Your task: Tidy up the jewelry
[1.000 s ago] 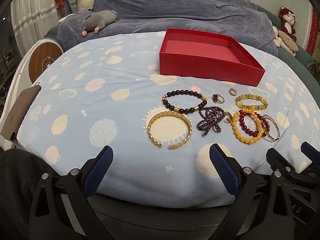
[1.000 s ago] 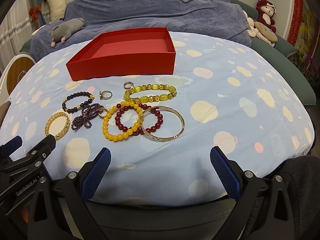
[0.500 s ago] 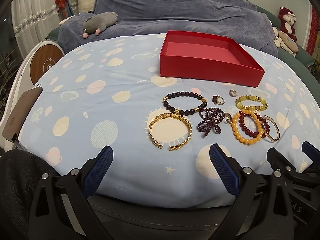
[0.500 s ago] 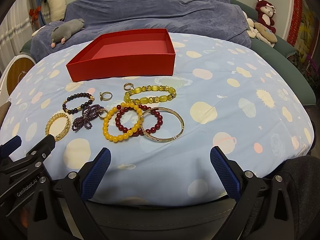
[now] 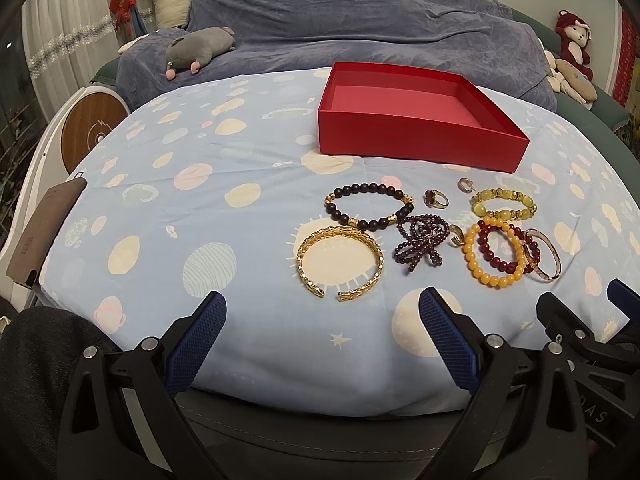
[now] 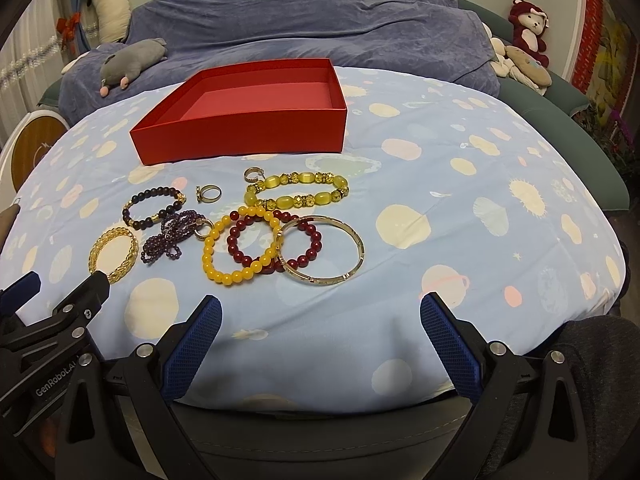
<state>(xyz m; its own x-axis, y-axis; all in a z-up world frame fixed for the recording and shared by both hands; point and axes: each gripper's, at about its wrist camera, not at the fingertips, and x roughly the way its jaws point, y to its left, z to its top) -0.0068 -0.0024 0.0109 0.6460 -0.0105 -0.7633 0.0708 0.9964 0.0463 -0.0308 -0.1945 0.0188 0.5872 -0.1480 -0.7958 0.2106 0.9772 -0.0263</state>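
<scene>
While both grippers, left [image 5: 322, 322] and right [image 6: 320, 324], are held wide and empty at the near edge, the jewelry lies loose before the empty red box [image 5: 416, 136]. The free-lying gold cuff [image 5: 340, 260] is best taken first; overlapped bangle [image 6: 324, 250] and beads [image 6: 240, 246] should be separated singly.

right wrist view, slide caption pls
Open right gripper facing bracelets and rings laid before an empty red box.
</scene>
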